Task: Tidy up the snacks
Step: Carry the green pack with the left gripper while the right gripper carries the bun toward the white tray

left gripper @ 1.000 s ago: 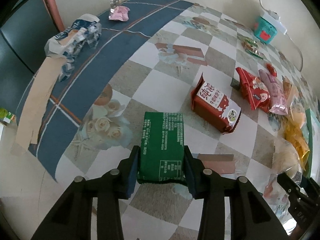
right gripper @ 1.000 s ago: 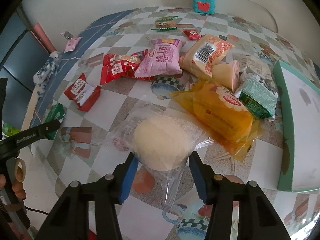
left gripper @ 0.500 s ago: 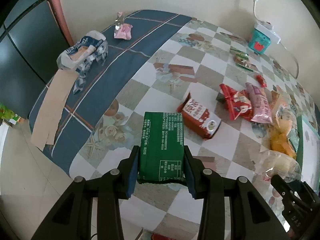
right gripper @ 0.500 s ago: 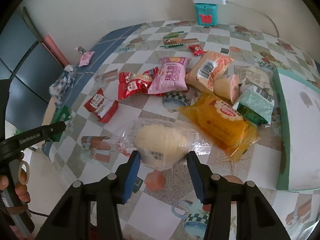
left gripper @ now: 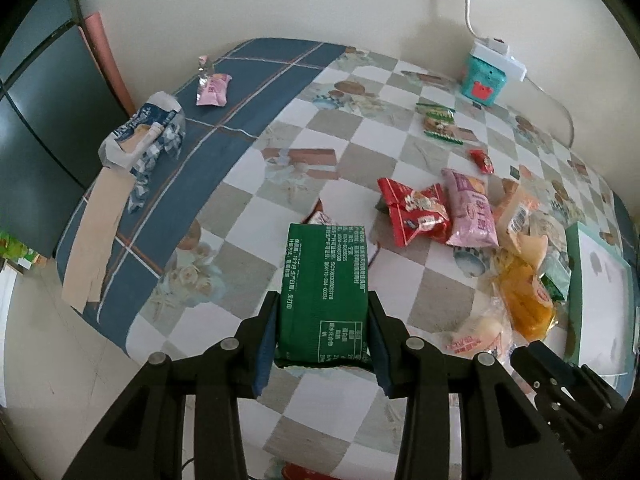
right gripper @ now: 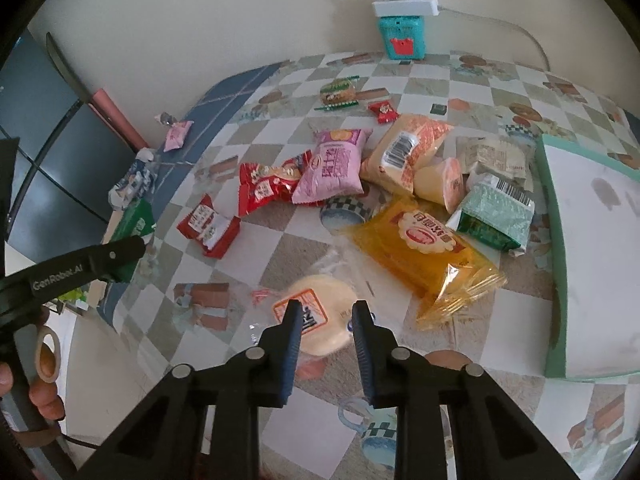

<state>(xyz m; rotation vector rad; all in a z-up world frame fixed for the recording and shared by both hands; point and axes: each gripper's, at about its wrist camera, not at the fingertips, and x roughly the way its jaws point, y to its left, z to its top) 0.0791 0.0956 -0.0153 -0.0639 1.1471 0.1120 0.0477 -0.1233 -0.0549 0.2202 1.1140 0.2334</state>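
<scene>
The left gripper (left gripper: 323, 330) pinches a green snack packet (left gripper: 324, 292) between its blue-padded fingers (left gripper: 266, 340), holding it above the near edge of a table (left gripper: 360, 148) draped in a checked, flower-printed cloth. The packet is a flat rectangular brick in dark green foil, its upturned face covered in small white print, its far end reaching out toward the middle of the table.

The right gripper (right gripper: 325, 322) closes its fingers on a round pale bun (right gripper: 320, 318) sealed in a clear wrapper with an orange-bordered label, near the table's front edge. The wrapper's loose film flares out beyond the fingers.

Farther back on the table lies a heap of snacks: an orange bag (right gripper: 428, 248) of biscuits just right of the bun, a pale green packet (right gripper: 496, 216) with a barcode beside it, a pink pouch (right gripper: 334, 170) overlapping a red bag (right gripper: 270, 186), and a peach-coloured bag (right gripper: 404, 152) behind them. A small red-and-white packet (right gripper: 210, 226) sits apart on the left.

At the right edge rests a teal-rimmed tray (right gripper: 554, 240) with a white floor. Against the far wall stands a teal box (right gripper: 402, 36) with a white power strip (right gripper: 404, 5) lying on top. On the blue border of the cloth, far left, lie a small pink sachet (left gripper: 214, 88) and a crumpled blue-and-white wrapper (left gripper: 144, 136).
</scene>
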